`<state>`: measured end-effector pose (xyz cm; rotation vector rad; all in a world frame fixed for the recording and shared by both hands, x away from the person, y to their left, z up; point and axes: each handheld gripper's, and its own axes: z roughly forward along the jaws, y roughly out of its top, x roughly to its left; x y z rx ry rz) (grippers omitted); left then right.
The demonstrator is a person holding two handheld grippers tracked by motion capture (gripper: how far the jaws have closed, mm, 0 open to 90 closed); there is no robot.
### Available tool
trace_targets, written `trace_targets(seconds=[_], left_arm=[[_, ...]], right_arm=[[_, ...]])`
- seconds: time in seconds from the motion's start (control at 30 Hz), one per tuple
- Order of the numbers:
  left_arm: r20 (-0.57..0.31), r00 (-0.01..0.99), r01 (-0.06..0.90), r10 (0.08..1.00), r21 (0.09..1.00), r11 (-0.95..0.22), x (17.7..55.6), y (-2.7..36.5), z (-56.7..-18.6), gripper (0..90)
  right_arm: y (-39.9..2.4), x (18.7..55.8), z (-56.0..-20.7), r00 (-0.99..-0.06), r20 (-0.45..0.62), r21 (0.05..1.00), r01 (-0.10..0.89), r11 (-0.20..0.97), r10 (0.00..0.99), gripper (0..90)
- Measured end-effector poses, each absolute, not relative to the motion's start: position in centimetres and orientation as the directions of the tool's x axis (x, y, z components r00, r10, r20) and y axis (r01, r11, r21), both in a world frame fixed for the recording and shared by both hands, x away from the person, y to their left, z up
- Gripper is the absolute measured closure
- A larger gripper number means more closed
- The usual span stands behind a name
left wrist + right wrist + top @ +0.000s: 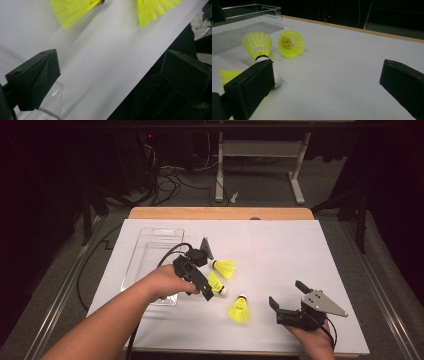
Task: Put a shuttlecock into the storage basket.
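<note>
While three yellow shuttlecocks lie mid-sheet in the high view, the left gripper (200, 279), jaws wide, hovers just beside the middle shuttlecock (216, 283), clear tray (150, 251) at its far side. Left gripper view: two yellow skirts ahead, nothing between the jaws. Right gripper view: right gripper (327, 85) wide, empty, near shuttlecock (259, 48) just left of its jaw.

dim lab, white-covered table (280, 245), tangled floor cables (165, 182), metal desk frame (260, 150) behind

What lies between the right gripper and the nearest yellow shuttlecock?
Nothing: in the high view, bare white table separates the right gripper from the nearest shuttlecock.
</note>
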<state>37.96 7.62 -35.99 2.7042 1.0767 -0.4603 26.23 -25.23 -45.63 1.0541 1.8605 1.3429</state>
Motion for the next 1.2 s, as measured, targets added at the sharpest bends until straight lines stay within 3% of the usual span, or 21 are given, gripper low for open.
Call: trace_targets(seconds=[0.77, 1.2], left_arm=[[-0.343, 0.645, 0.746, 0.683, 0.091, -0.659, 41.1, 7.3, -36.3, 5.3], [-0.297, 0.665, 0.736, 0.686, 0.105, -0.668, 41.6, 6.3, -38.0, 17.6]], right_arm=[[-25.2, 26.3, -45.7, -0.502, -0.019, 0.952, 0.254, 0.169, 0.865, 0.3], [-25.3, 26.3, -45.7, -0.503, -0.020, 0.952, 0.253, 0.169, 0.864, 0.3]])
